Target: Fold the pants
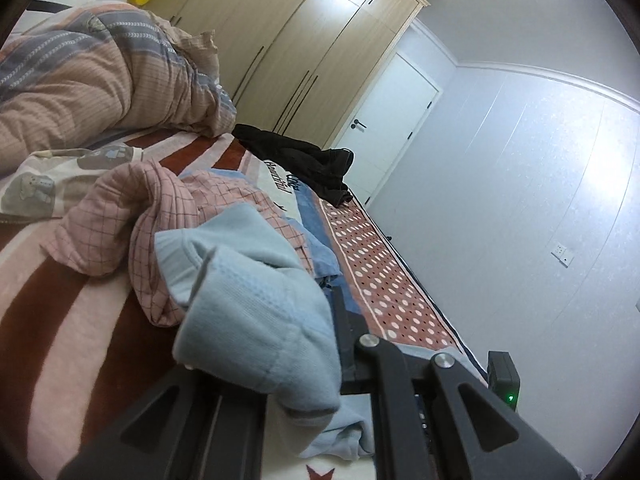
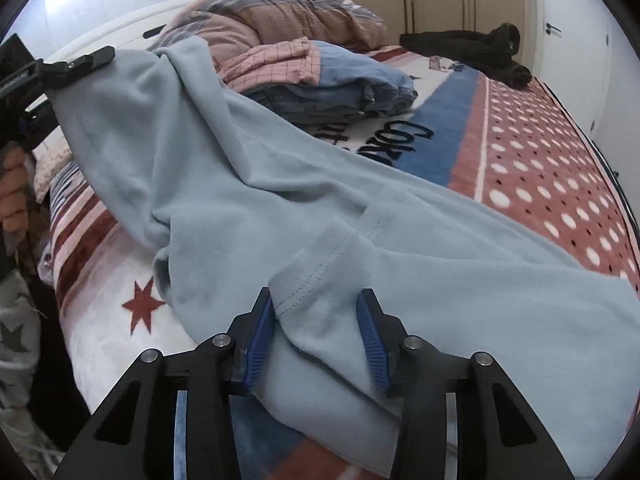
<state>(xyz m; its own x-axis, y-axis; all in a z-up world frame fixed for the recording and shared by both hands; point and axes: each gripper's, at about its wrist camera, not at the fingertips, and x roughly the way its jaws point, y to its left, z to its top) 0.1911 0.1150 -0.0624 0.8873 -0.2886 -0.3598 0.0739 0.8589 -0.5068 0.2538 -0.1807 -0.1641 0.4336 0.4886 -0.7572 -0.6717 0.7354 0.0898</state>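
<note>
The pants (image 2: 280, 184) are pale blue, the blanket (image 2: 552, 168) red with white dots, the shirt (image 1: 120, 216) pink checked.

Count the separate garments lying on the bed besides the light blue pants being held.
3 visible: pink checked garment on the pile mid-bed, blue denim garment under it, black garment at the far edge near the wardrobe. The pile or the pants may hide more.

Black angular linkage arms with round silver screws are filling the lower frame, the right gripper (image 2: 316, 322) carrying ribbed blue pads (image 2: 374, 350), a grey star-print sleeve (image 2: 16, 344) showing lower left.
</note>
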